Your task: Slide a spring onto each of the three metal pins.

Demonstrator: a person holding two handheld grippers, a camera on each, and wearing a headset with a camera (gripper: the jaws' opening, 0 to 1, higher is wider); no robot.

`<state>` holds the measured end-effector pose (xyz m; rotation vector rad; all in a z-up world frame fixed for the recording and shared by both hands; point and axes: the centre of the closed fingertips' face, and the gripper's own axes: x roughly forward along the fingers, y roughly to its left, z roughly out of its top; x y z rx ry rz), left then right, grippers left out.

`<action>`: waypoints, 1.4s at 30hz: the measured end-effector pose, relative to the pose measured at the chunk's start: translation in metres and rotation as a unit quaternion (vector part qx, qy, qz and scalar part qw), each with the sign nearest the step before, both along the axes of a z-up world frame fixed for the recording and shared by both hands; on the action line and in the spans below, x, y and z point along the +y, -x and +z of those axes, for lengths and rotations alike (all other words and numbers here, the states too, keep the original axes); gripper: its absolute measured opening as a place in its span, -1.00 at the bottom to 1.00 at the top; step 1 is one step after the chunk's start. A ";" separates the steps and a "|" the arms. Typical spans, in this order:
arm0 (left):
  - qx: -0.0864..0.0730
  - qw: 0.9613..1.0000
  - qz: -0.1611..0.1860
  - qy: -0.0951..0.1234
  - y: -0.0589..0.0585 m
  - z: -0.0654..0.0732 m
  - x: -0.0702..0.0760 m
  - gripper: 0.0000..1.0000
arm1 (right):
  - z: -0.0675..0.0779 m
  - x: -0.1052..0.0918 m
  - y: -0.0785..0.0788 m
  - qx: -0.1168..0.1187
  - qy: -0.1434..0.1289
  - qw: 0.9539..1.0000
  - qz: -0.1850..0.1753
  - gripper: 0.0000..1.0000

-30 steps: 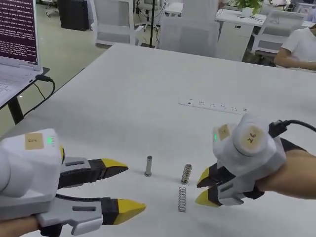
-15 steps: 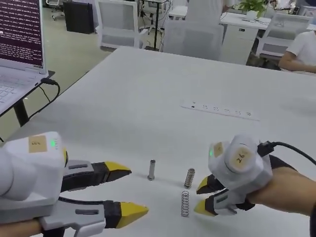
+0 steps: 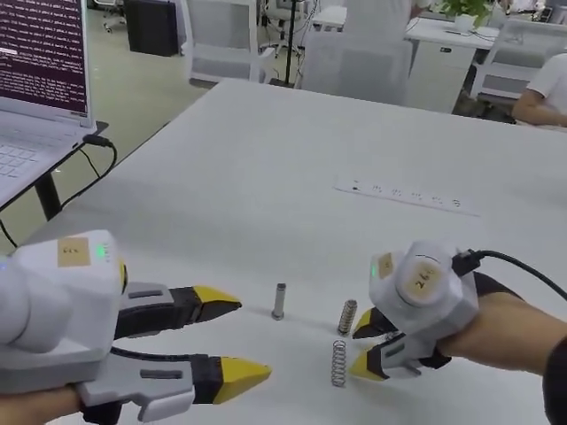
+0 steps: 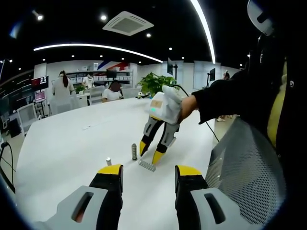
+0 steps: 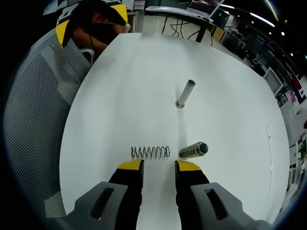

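**Spring Pick-Up: Gripper and Part Positions**

**Right gripper** (image 3: 361,347). The two yellow-tipped jaws stand a narrow gap apart and hold nothing. The tips sit low over the white tabletop (image 3: 266,177), just beside the loose silver wire coil spring (image 5: 150,152). In the right gripper view this spring lies flat and crosswise just ahead of the jaw tips, apart from them. Judgement: the gripper is held low and close so that the jaws can close across the coils and lift the spring. The grasp is not yet made.

**Left gripper** (image 3: 232,341). The jaws are spread wide and hold nothing. They point across the table towards the parts, with the bare cylindrical metal pin (image 3: 280,301) near, ahead of the tips. Judgement: this gripper is stationed to steady or take the pin when a spring is brought over it.

**Parts.** The pin stands upright on its wider foot, so its free end faces upward to receive a spring. Between the pin and the right gripper stands the upright silver coil (image 3: 347,316), just beside the loose spring. It reads as a spring set on end. Whether a pin sits inside it cannot be told.

**Count**
- Bare pins: one.
- Springs lying flat: one.
- Upright coils: one.
- Grippers: two, both empty.

The task names three pins; one bare pin can be counted with certainty.
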<state>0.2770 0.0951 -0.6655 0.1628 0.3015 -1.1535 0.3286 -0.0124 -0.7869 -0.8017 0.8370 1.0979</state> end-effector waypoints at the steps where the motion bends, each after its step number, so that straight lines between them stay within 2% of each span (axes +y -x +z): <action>1: 0.000 1.000 0.000 0.000 0.000 0.000 0.000 -0.25 | -0.001 0.000 0.000 0.001 0.002 1.000 0.002 -0.52; 22: 0.003 1.000 0.004 0.001 0.000 -0.002 0.003 -0.29 | -0.007 0.019 0.000 0.013 -0.005 1.000 0.022 -0.45; 29: 0.003 1.000 0.005 0.000 0.000 -0.002 0.004 -0.30 | -0.005 0.025 0.000 0.009 -0.005 0.999 0.046 -0.41; 36: 0.002 1.000 0.006 0.000 0.000 -0.002 0.004 -0.30 | -0.005 0.029 -0.002 0.000 0.007 0.997 0.080 -0.41; 42: 0.003 1.000 0.007 0.001 0.000 -0.002 0.005 -0.31 | -0.007 0.035 0.000 0.005 0.014 0.994 0.107 -0.46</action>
